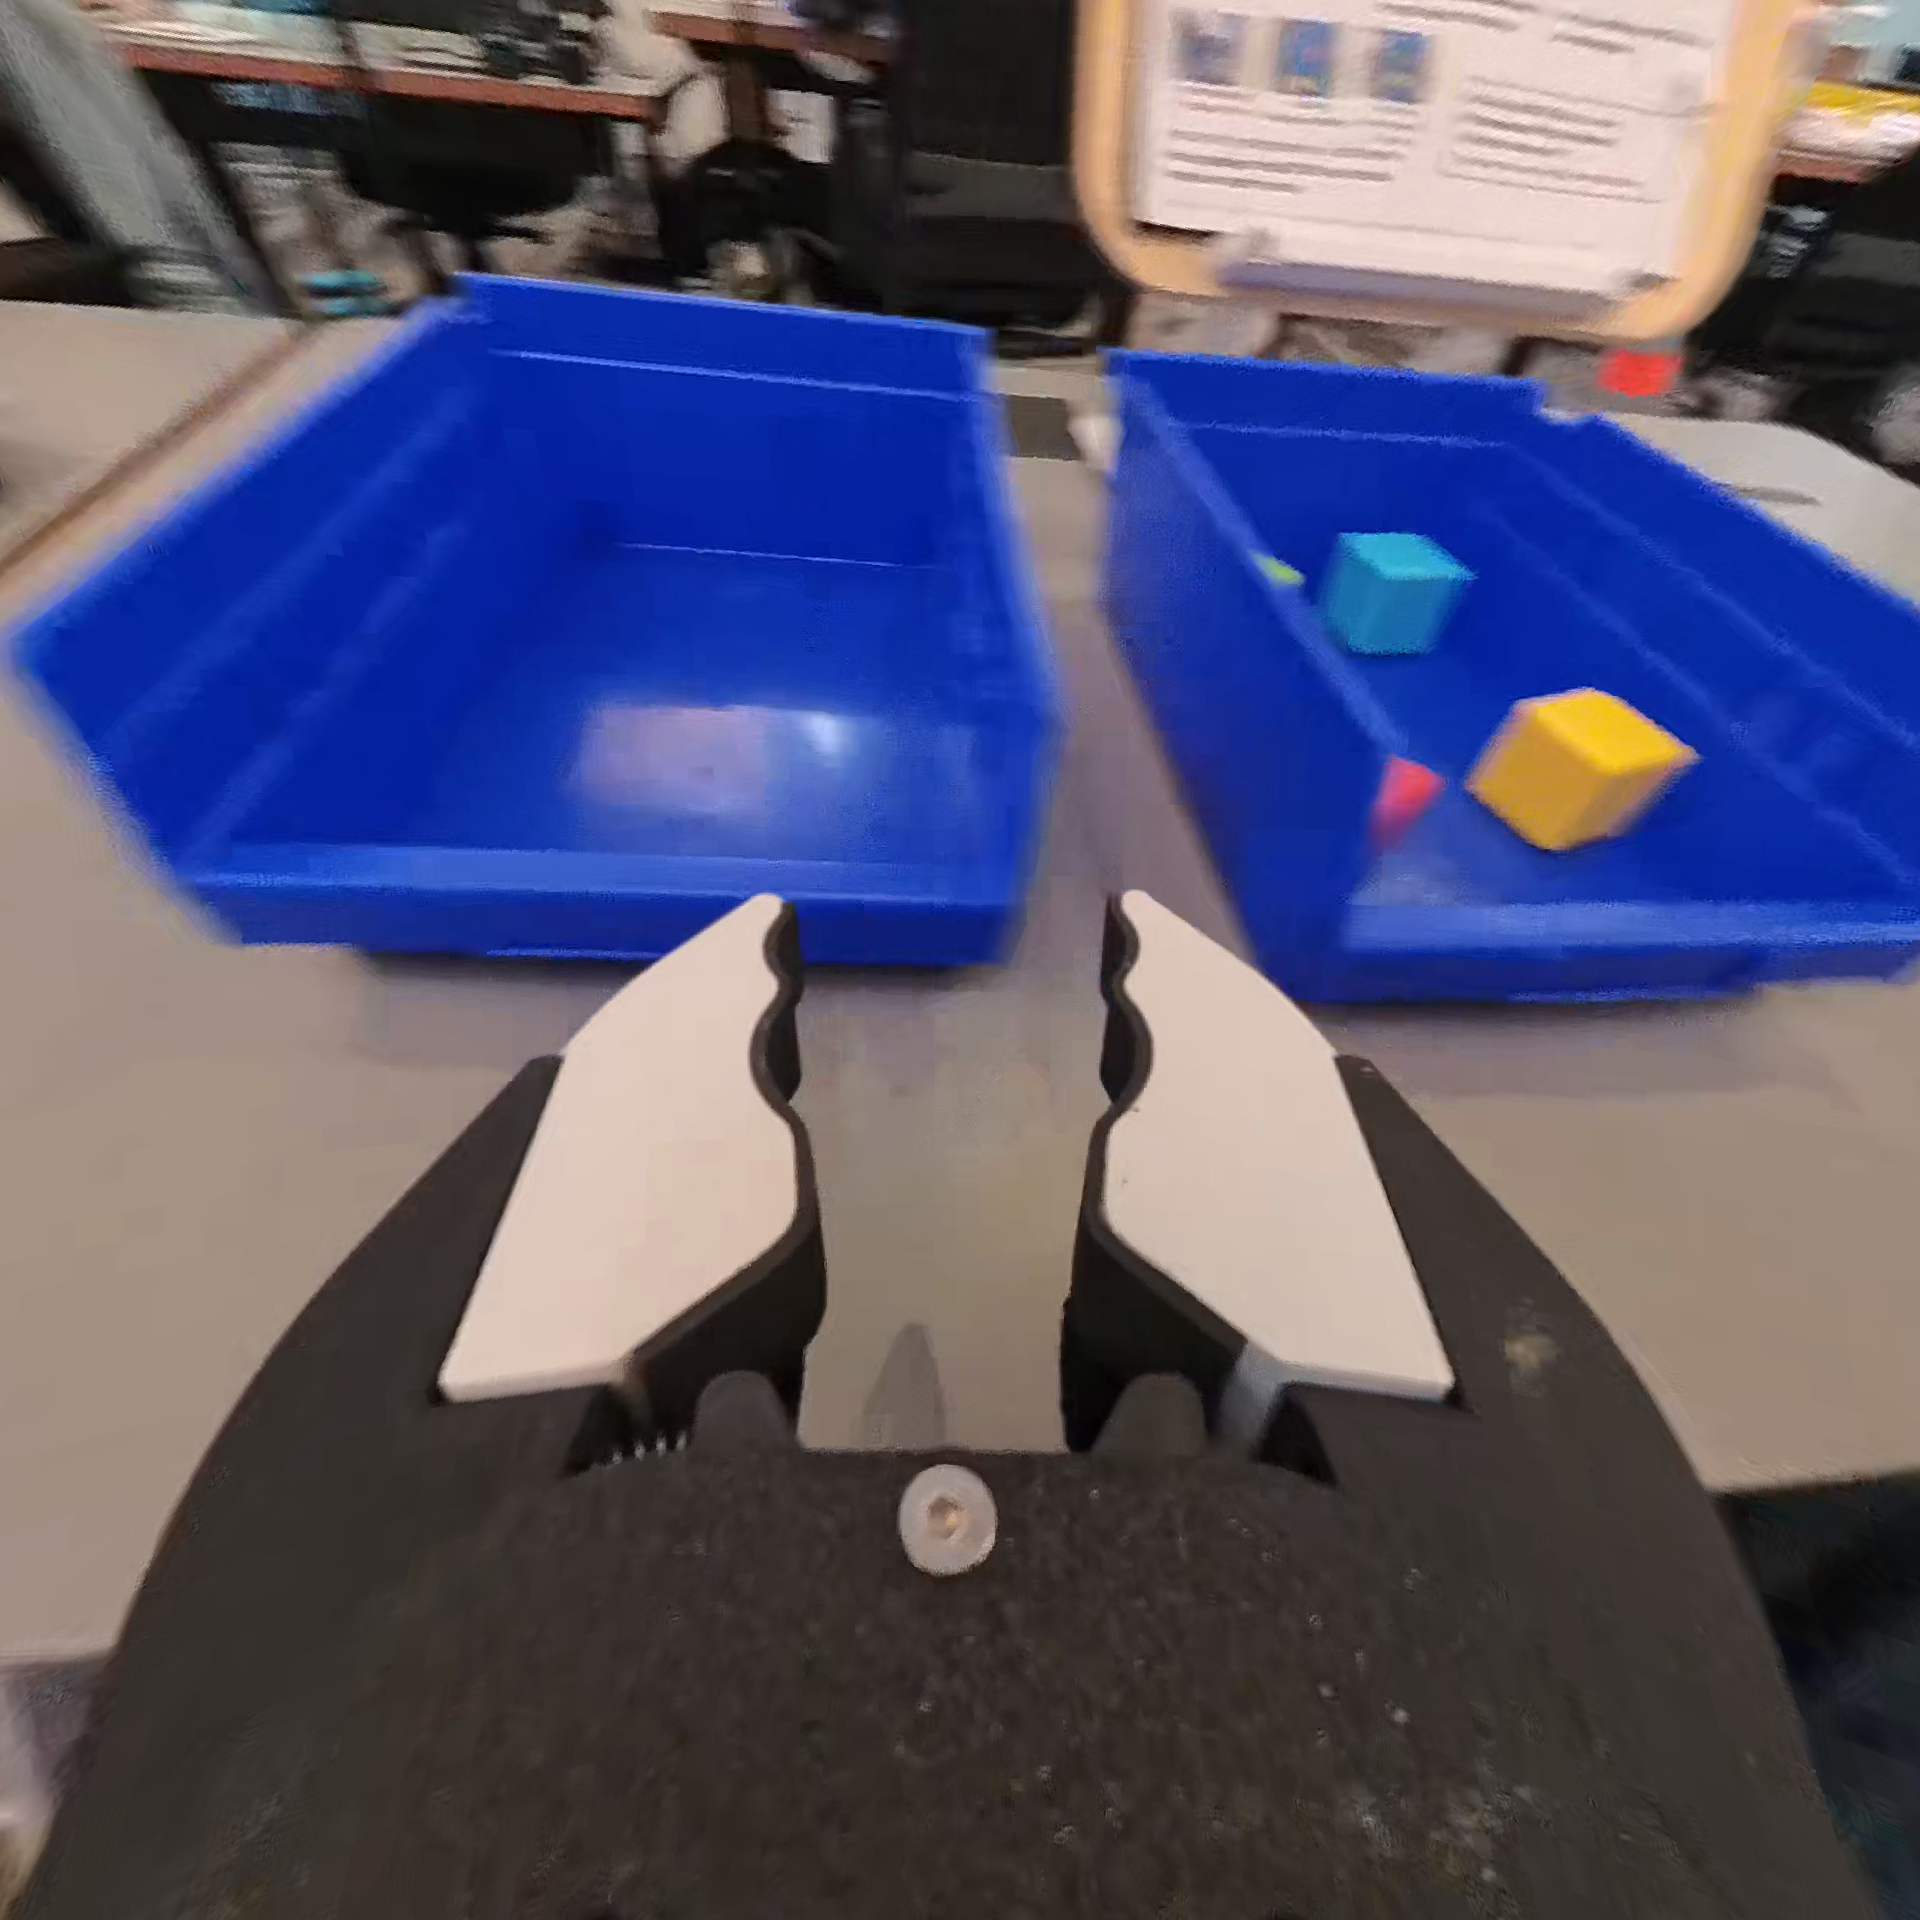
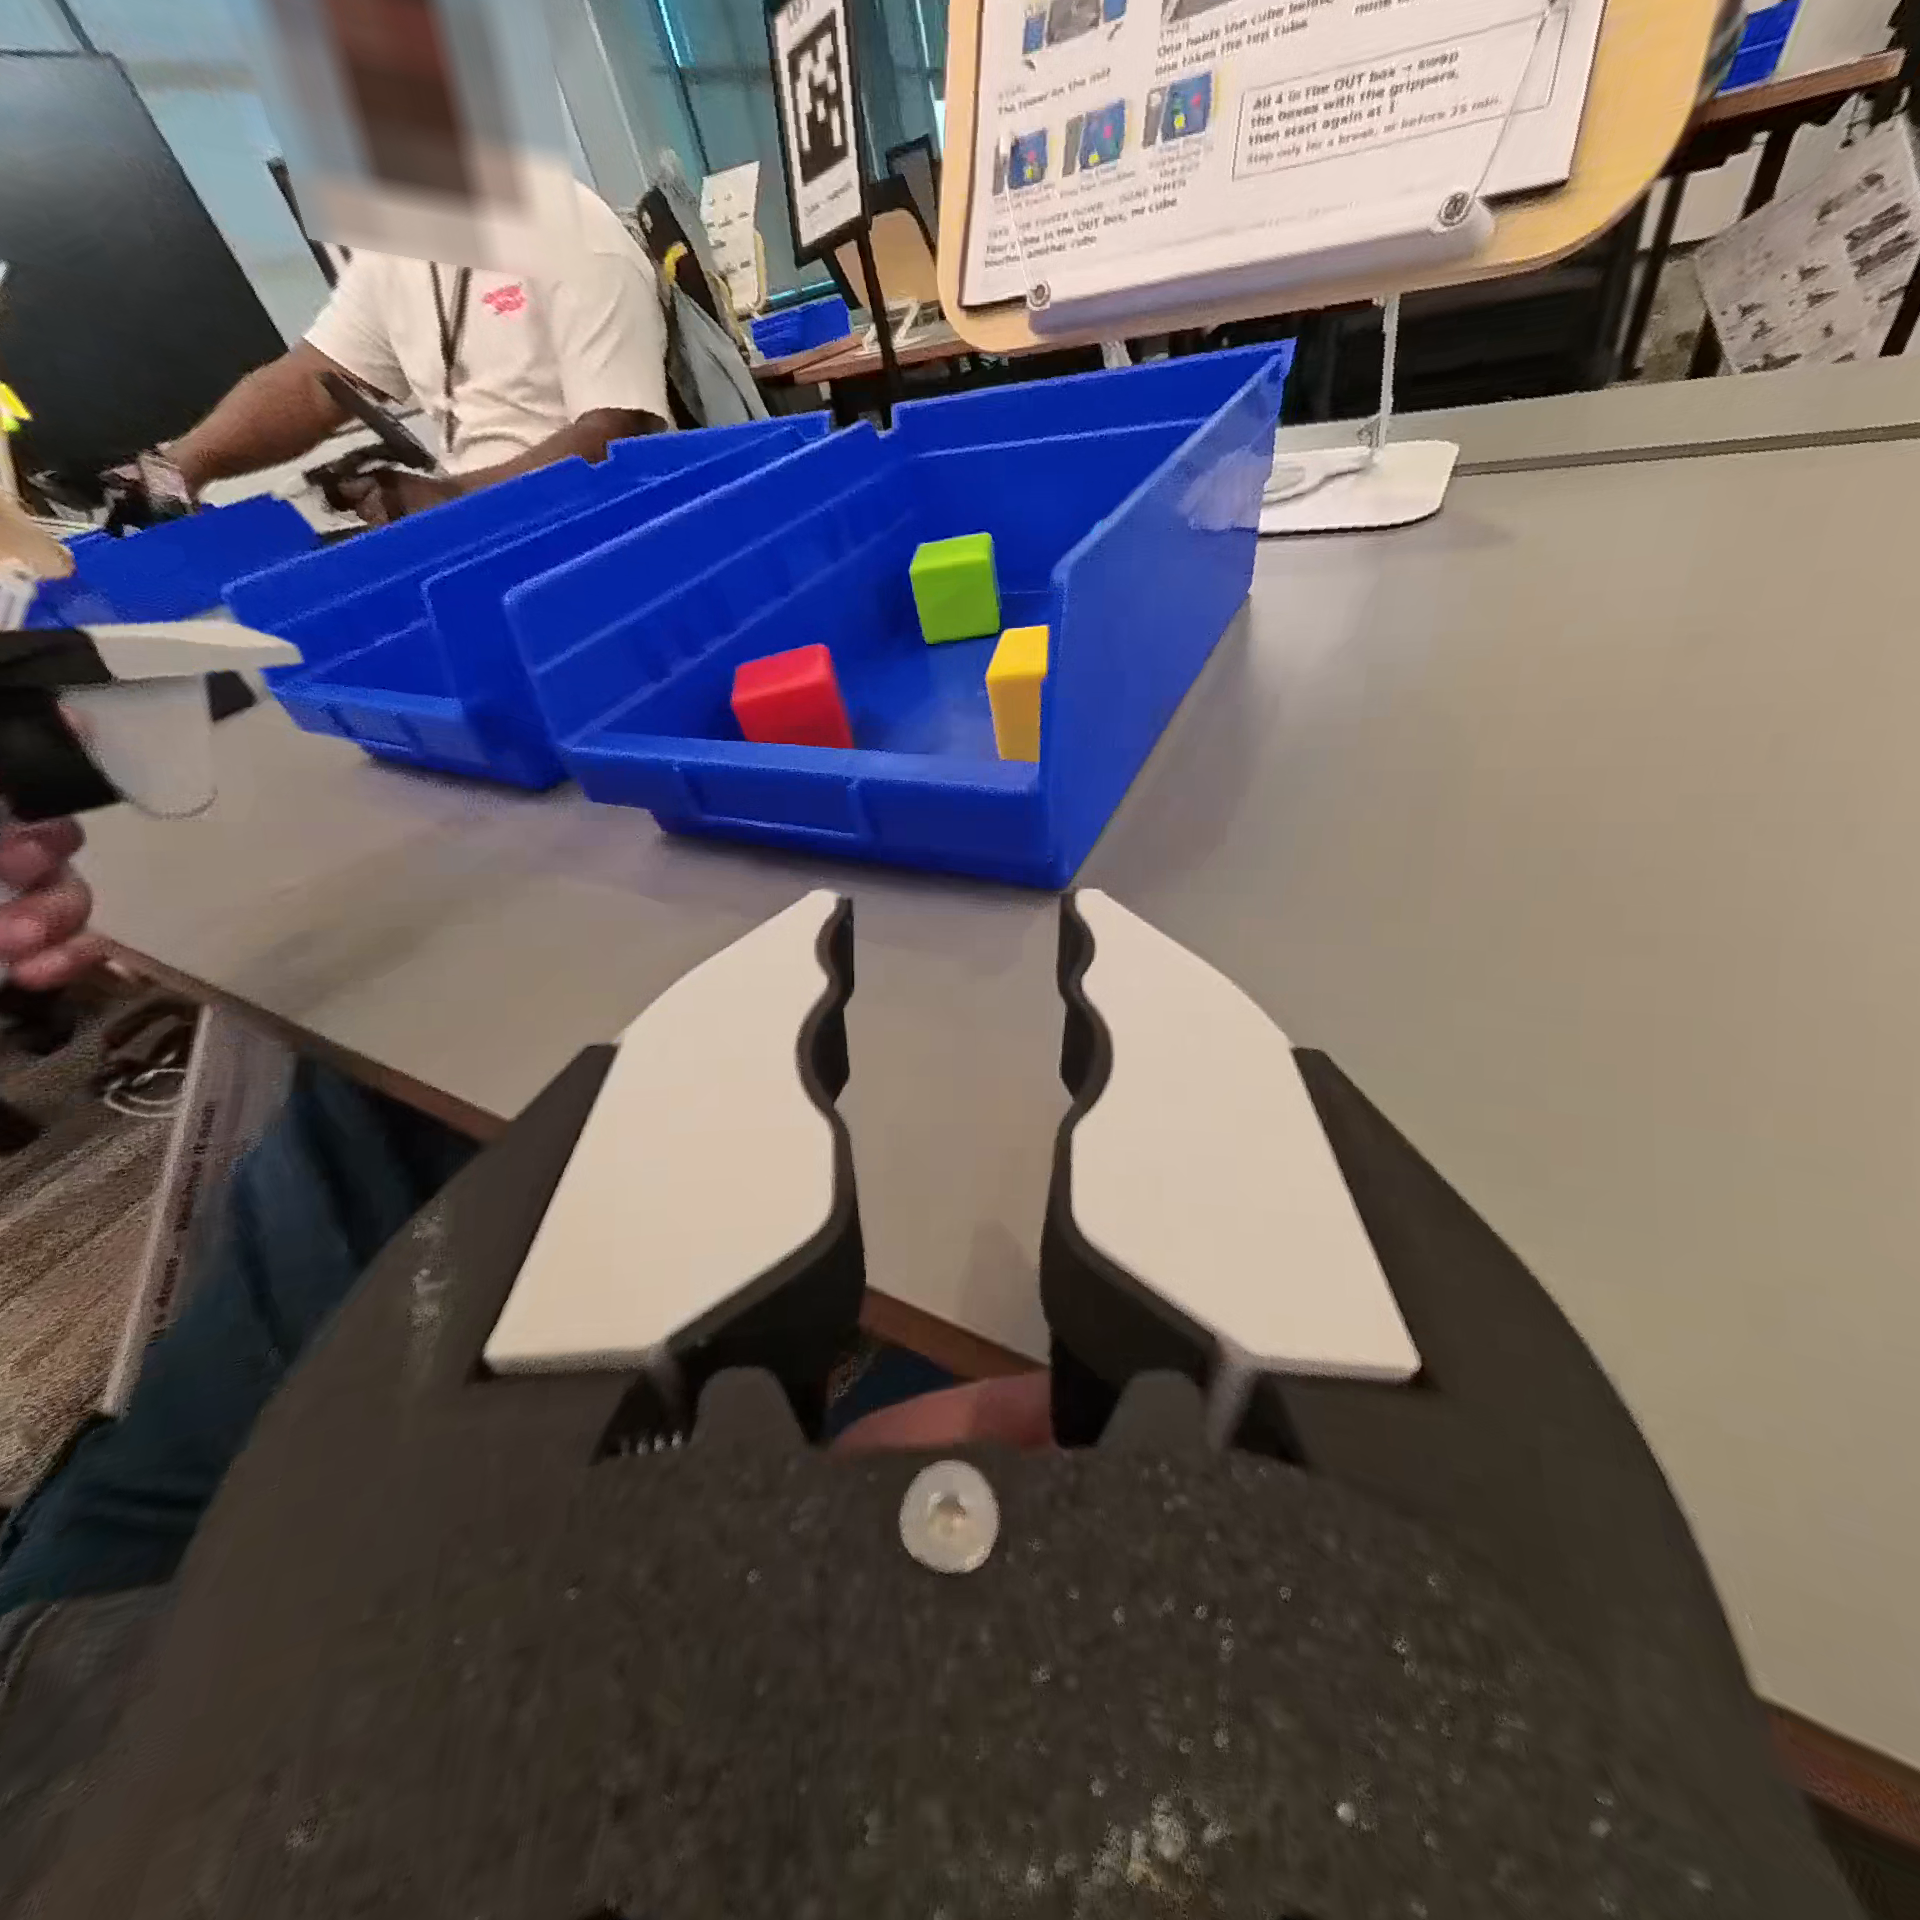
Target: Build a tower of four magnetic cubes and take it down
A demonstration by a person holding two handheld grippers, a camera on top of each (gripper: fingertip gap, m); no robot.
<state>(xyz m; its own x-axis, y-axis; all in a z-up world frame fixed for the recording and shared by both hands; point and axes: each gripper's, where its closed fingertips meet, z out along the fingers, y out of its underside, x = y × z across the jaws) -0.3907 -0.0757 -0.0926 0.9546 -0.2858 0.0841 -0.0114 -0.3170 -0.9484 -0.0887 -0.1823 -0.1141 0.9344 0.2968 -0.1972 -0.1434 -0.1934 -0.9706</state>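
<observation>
Two blue bins stand side by side on a grey table. The left bin (image 1: pixel 613 894) is empty. The right bin (image 1: pixel 1621 961) (image 2: pixel 862 805) holds loose cubes: yellow (image 1: pixel 1574 764) (image 2: pixel 1016 686), cyan (image 1: pixel 1392 592), red (image 1: pixel 1403 795) (image 2: pixel 792 694) and green (image 1: pixel 1280 569) (image 2: pixel 954 587). In the left wrist view the bin wall hides most of the red and green cubes. My left gripper (image 1: pixel 951 935) is open and empty, above the table in front of the gap between the bins; it also shows at the left of the right wrist view (image 2: pixel 223 655). My right gripper (image 2: pixel 956 925) is open and empty, just before the right bin's near corner.
A board with an instruction sheet (image 2: pixel 1278 156) stands on a white base (image 2: pixel 1361 483) behind the bins. Another blue bin (image 2: pixel 177 561) lies farther left. A person in a white shirt (image 2: pixel 488 343) sits at a desk beyond. The table's front edge (image 2: pixel 436 1101) runs below my right gripper.
</observation>
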